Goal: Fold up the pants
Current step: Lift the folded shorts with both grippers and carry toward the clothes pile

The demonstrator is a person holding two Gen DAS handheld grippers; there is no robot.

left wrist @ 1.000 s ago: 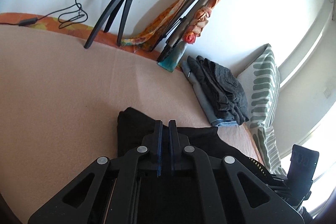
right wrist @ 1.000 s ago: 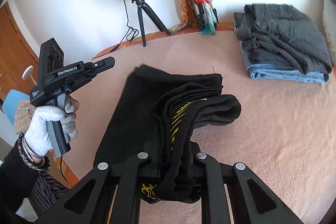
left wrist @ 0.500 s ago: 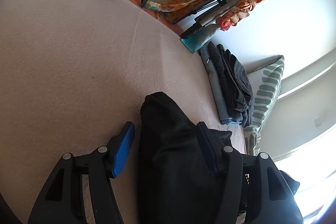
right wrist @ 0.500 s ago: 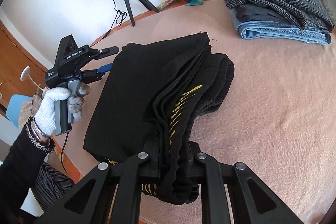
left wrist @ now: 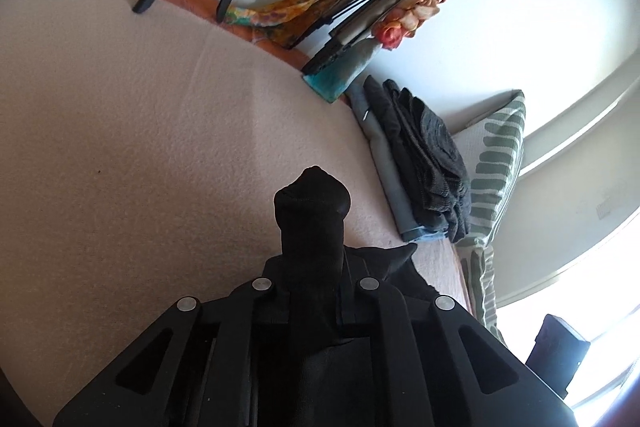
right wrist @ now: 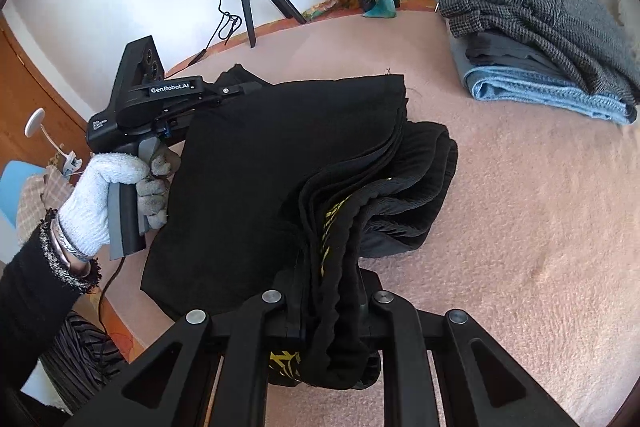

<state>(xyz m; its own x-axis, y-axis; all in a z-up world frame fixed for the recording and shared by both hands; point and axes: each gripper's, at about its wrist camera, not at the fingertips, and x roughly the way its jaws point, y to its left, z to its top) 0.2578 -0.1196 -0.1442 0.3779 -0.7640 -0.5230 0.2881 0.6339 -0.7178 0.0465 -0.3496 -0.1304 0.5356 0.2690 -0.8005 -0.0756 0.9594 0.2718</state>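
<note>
A: What carries the work, and where do the black pants (right wrist: pixel 288 163) lie?

B: The bed (right wrist: pixel 520 227), under a pink blanket. The pants lie on it partly folded, directly ahead of the right gripper (right wrist: pixel 326 301) and spreading to its left, as far as the left gripper (left wrist: pixel 314 267).

A: How do the two grippers stand?

B: The right gripper is nearly closed, pinching the thick layered edge with the yellow print. The left gripper has just been closing and now clamps a bunched corner of black cloth, which pokes out ahead of its fingertips.

A: Largest risk first?

B: The whole stack. Several layers fan loosely ahead of the right gripper; a lift or pull by both hands at uneven pace would probably splay them and undo the fold.

A: Next?

B: The folded pile of clothes (right wrist: pixel 540 35), ahead and to the right of the right gripper. A wide swing of the pants could brush it or land on it.

A: And the smallest?

B: The left grip. It seems to hold only a small wad; under tension that corner may slip free, or only the top layer may follow, leaving the lower ones behind on the bed.
</note>
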